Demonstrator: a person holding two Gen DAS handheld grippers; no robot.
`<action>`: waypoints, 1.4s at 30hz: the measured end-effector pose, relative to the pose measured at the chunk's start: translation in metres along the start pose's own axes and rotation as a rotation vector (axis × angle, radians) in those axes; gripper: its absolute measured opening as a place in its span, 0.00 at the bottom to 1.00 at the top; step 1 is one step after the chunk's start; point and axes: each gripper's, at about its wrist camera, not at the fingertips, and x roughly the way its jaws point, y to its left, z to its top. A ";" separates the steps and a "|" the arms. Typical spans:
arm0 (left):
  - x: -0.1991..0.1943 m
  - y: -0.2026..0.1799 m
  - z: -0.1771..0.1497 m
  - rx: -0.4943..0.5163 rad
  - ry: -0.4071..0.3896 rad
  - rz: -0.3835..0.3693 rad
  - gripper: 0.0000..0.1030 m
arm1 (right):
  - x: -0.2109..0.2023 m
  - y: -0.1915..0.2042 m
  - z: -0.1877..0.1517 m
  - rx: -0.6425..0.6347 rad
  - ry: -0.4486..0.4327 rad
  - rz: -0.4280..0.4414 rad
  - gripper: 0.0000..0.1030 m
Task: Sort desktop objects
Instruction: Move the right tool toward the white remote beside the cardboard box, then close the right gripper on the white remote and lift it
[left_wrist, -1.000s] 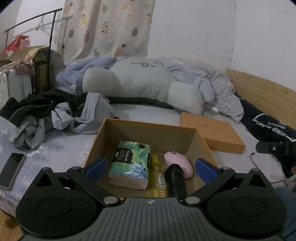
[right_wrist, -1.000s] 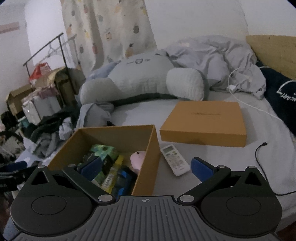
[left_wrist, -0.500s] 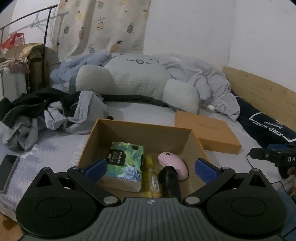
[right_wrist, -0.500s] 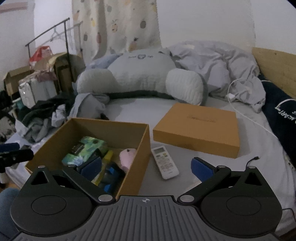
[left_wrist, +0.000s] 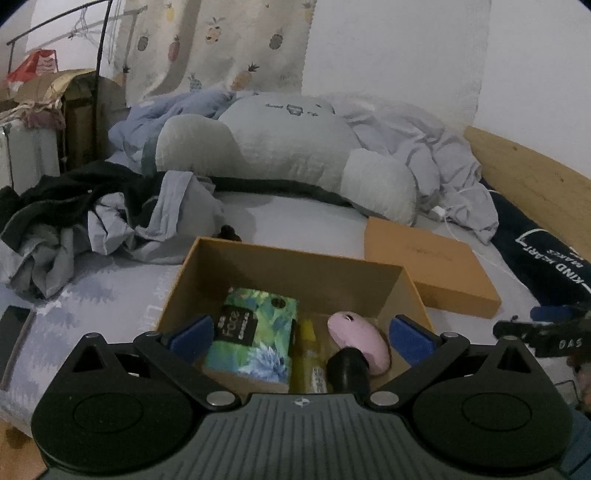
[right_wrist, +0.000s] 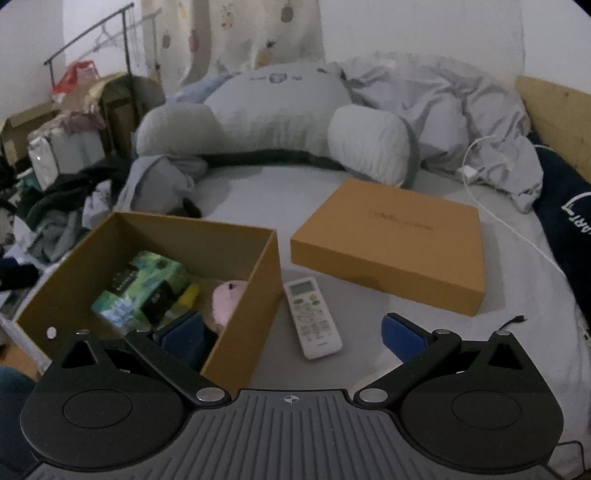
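An open tan box (left_wrist: 291, 267) (right_wrist: 255, 291) sits on the bed. Inside lie a green tissue pack (left_wrist: 255, 338) (right_wrist: 142, 288), a yellow tube (left_wrist: 310, 358), a pink mouse (left_wrist: 358, 341) (right_wrist: 227, 299) and a black cylinder (left_wrist: 347, 373). My left gripper (left_wrist: 301, 334) hovers open at the box's near side, holding nothing. A white remote (right_wrist: 312, 317) lies on the sheet just right of the box. My right gripper (right_wrist: 291, 334) is open above the remote's near end, its left pad over the box corner. The right gripper (left_wrist: 546, 328) also shows at the left wrist view's right edge.
The box lid (left_wrist: 428, 266) (right_wrist: 391, 243) lies closed to the right. A large grey cushion (right_wrist: 273, 122) and rumpled bedding fill the back. Clothes (left_wrist: 92, 218) pile at left, a phone (left_wrist: 13, 336) near the bed edge, a white cable (right_wrist: 495, 206) and dark pillow (right_wrist: 565, 218) at right.
Both views have shifted slightly: the right gripper has moved closer over the remote and the box's right wall. The left gripper stays at the box. Both remain open.
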 end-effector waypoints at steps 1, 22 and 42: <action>0.002 0.000 0.002 0.000 -0.001 0.005 1.00 | 0.006 -0.002 0.001 -0.003 0.011 0.004 1.00; 0.051 0.002 0.027 0.009 0.076 0.037 1.00 | 0.146 -0.028 0.004 -0.093 0.206 0.100 0.84; 0.076 0.010 0.024 -0.019 0.134 0.057 1.00 | 0.203 -0.028 -0.002 -0.251 0.287 0.161 0.60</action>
